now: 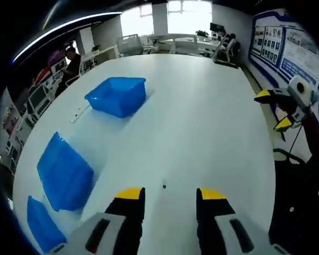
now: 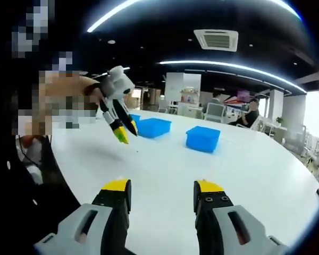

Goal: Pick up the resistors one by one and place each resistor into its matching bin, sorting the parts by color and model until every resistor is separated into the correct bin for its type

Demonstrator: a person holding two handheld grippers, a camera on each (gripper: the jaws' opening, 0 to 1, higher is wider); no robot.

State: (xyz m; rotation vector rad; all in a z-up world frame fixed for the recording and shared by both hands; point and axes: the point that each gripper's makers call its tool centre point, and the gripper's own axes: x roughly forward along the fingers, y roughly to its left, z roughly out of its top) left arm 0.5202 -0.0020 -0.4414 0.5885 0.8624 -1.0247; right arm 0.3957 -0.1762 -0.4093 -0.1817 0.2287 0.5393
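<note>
White round table (image 1: 202,122): spans centre of the left gripper view. Blue bins: one (image 1: 117,95) upper left, one (image 1: 65,172) lower left, a third (image 1: 41,224) at the bottom-left edge. Left gripper (image 1: 170,195): bottom centre, yellow-tipped jaws apart, nothing between them. Right gripper (image 2: 162,188): bottom centre of the right gripper view, jaws apart, empty, above the table. Resistor (image 1: 164,184): small dark speck on the table, lower centre, just ahead of the left gripper's jaws.
</note>
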